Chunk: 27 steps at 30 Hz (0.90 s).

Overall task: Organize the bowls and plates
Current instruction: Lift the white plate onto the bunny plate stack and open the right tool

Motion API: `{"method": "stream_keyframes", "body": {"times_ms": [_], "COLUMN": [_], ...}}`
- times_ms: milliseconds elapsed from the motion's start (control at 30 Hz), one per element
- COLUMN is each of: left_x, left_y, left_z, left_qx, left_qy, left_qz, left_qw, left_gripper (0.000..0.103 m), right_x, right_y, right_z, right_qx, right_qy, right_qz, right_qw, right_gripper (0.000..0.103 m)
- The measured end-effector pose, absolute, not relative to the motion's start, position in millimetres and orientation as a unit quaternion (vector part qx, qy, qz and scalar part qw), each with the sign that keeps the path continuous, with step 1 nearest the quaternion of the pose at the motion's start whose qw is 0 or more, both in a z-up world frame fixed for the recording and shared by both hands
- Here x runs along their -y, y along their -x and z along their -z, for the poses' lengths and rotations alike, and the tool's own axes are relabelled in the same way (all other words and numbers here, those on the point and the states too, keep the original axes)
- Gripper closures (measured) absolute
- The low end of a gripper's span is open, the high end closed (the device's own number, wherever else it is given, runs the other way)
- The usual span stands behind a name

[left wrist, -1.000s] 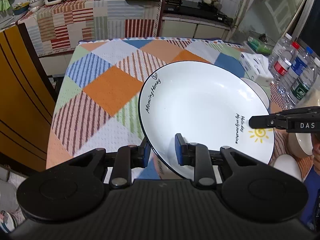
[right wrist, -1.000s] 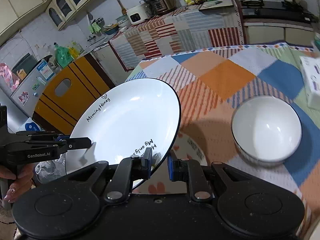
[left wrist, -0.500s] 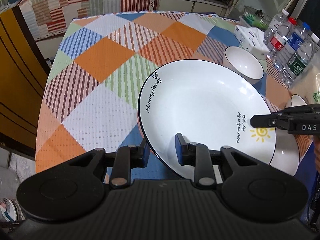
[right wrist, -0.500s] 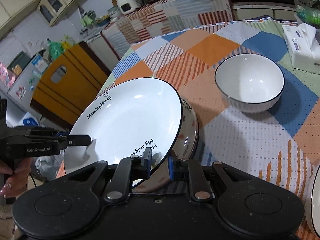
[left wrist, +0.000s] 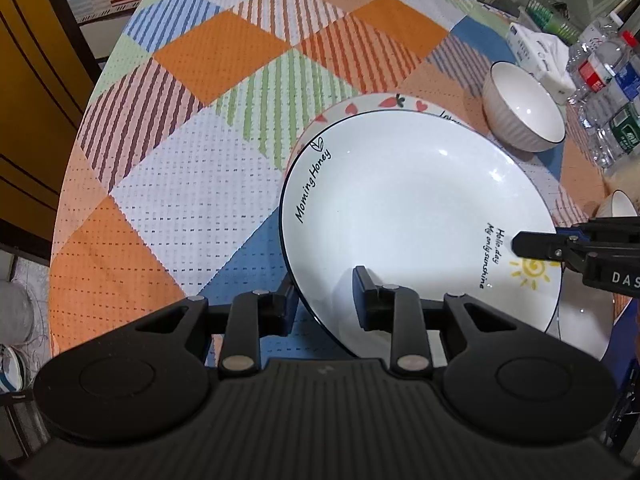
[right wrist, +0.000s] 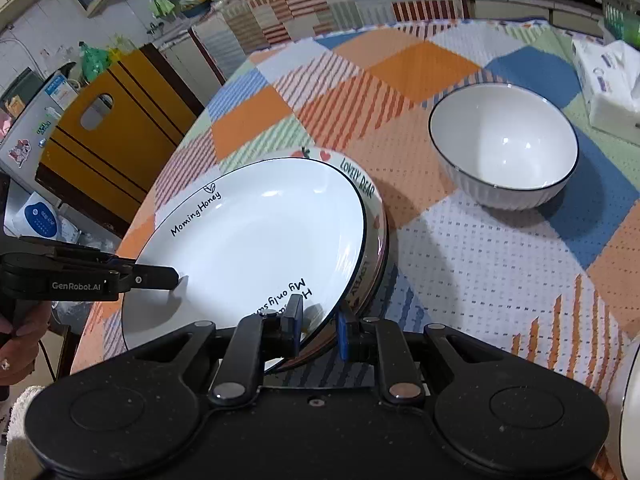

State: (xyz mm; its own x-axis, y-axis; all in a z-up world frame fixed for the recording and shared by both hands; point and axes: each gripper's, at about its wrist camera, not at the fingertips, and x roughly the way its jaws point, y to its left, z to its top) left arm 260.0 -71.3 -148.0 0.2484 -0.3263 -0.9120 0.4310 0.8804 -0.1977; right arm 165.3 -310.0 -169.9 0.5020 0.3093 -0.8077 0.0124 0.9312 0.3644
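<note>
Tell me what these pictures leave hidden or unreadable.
- Patterned plate, both views: the white plate covers all but its rim.
- Small bowl, left view: mostly behind the right tongs.
- Water bottles, left view: cut off by the edge, labels unreadable.
- White dish, right view: only a sliver at the edge.

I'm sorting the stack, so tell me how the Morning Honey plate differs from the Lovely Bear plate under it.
The Morning Honey plate is plain white with a thin dark rim line; the Lovely Bear plate has red strawberry and heart prints on its rim.
The Morning Honey plate is tilted and gripped at its edge by the left tool and right tool; the Lovely Bear plate lies flat on the tablecloth, mostly covered.
Both are round and carry black lettering.
</note>
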Motion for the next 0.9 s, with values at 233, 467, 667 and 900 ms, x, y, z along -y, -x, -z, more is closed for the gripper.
{"method": "stream_keyframes", "body": {"times_ms": [233,467,667,900], "left_x": [84,94,99,96], "left_y": [-261,-258,-261,-261], "left_z": [151,152,154,157], "left_qx": [-0.573,-0.566,-0.565,-0.560], "left_qy": [-0.079,-0.099,-0.103,-0.082], "left_qz": [0.233,0.225,0.210,0.192], "left_qw": [0.782,0.787,0.791,0.802], "left_gripper": [0.073,0.073,0.073,0.075], "right_x": [297,269,267,263], "right_y": [-172,-178,-178,-185], "right_z": [163,160,165,173], "right_qx": [-0.507,-0.523,-0.507,-0.495], "right_qy": [-0.122,-0.013,0.019,0.027], "right_qz": [-0.063,-0.004,0.010,0.014], "right_qw": [0.851,0.852,0.862,0.868], "right_gripper": [0.080,0.073,0.072,0.071]}}
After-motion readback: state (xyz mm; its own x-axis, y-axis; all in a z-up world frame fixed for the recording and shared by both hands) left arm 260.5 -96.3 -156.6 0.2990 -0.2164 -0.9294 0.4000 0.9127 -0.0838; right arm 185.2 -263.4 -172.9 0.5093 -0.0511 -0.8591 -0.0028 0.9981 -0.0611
